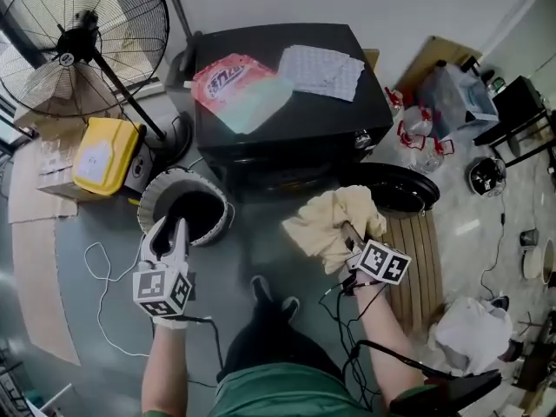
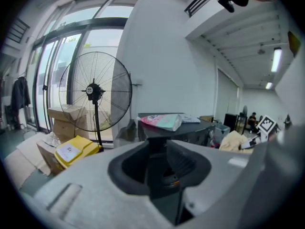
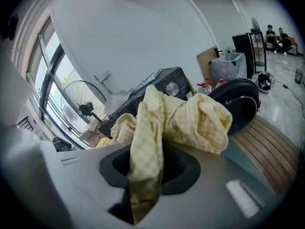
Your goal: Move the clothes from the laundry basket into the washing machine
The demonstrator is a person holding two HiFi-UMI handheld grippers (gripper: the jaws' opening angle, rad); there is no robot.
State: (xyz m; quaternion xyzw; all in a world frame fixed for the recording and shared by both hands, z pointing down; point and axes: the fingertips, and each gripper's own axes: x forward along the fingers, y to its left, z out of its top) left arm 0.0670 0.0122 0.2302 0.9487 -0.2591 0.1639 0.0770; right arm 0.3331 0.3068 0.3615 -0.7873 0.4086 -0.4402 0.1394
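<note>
A black washing machine (image 1: 287, 120) stands at the top middle, its round door (image 1: 401, 189) swung open to the right. My right gripper (image 1: 347, 233) is shut on a pale yellow checked cloth (image 1: 328, 222), bunched up in the air just in front of the machine, left of the door. In the right gripper view the cloth (image 3: 181, 118) hangs out of the jaws and hides them. A round laundry basket (image 1: 149, 194) with a dark inside sits left of the machine. My left gripper (image 1: 169, 228) hovers over the basket's near rim, fingers slightly apart, holding nothing.
A standing fan (image 1: 78, 37) and a yellow container (image 1: 106, 155) are at the left. A pink detergent bag (image 1: 239, 89) and a white sheet (image 1: 321, 69) lie on the machine. A slatted wooden board (image 1: 417, 263) lies under the door. Cables (image 1: 100, 276) trail over the floor.
</note>
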